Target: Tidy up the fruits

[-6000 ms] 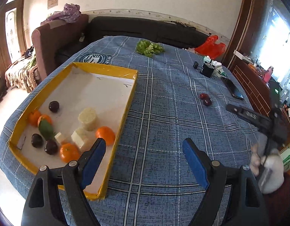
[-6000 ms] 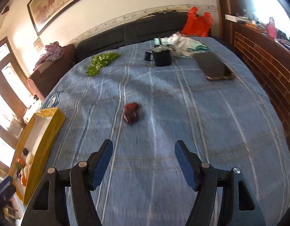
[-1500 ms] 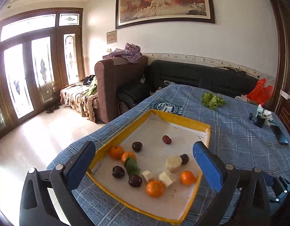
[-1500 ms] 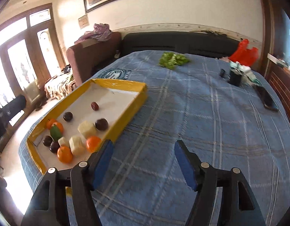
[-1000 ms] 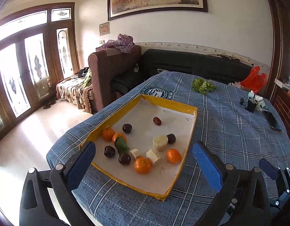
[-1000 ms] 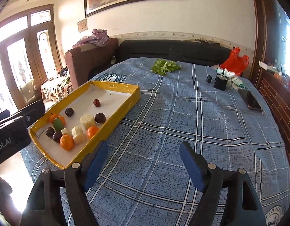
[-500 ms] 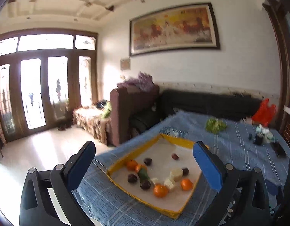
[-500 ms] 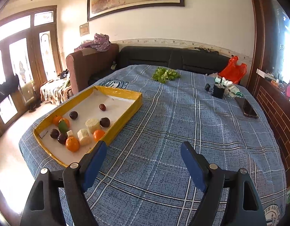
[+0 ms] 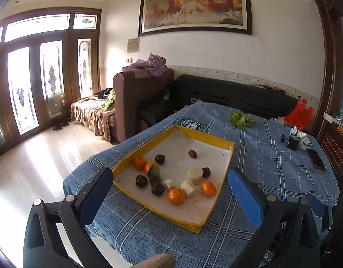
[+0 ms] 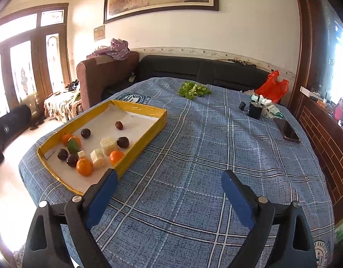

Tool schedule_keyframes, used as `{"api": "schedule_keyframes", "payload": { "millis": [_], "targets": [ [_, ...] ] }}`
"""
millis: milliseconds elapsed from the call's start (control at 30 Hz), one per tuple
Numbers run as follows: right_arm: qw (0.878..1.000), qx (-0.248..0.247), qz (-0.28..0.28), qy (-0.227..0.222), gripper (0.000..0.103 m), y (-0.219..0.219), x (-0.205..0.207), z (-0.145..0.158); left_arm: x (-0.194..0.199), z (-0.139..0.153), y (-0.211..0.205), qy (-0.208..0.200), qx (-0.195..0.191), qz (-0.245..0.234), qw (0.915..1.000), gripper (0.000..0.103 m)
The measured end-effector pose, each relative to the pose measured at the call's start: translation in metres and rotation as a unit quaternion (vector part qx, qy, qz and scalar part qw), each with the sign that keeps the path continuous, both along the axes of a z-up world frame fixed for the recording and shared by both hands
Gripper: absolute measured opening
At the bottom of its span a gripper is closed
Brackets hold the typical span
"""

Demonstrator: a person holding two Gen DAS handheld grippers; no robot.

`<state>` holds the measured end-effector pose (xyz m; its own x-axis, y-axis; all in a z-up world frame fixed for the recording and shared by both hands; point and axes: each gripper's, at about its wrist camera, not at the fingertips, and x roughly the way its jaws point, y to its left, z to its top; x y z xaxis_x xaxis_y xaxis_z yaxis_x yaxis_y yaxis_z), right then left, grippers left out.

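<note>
Both grippers, left gripper (image 9: 169, 188) and right gripper (image 10: 169, 192), have pulled back wide and empty from the yellow tray (image 10: 158, 120), red fruits (image 10: 119, 125) now inside — looks finished.

The left gripper (image 9: 171, 192) has matte black plastic arms with triangular cut-outs, and round silver screws sit at the pivots. Its two fingers (image 9: 245, 197) carry flat, bright blue pads. The right gripper (image 10: 169, 197) is built alike: black arms with the same cut-outs, silver screw heads, and blue pads on its fingers (image 10: 237, 201).
</note>
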<state>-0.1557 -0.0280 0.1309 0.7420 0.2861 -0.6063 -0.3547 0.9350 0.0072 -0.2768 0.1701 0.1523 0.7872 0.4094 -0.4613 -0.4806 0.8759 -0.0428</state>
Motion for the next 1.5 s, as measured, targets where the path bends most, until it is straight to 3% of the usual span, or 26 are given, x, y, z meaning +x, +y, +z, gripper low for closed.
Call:
{"api": "schedule_keyframes", "payload": {
  "millis": [200, 433, 1500],
  "targets": [
    [1.000, -0.015, -0.004, 0.001, 0.100, 0.003, 0.002, -0.006, 0.013, -0.014, 0.007, 0.030, -0.029, -0.001, 0.9991, 0.103],
    [1.000, -0.026, 0.008, 0.011, 0.100, 0.013, 0.003, -0.014, 0.021, -0.025, 0.006, 0.056, -0.029, -0.010, 0.9979, 0.103],
    [0.998, -0.032, -0.001, 0.051, 0.100, 0.019, 0.015, -0.034, 0.038, -0.053, 0.012, 0.109, -0.066, -0.020, 0.9917, 0.103]
  ]
}}
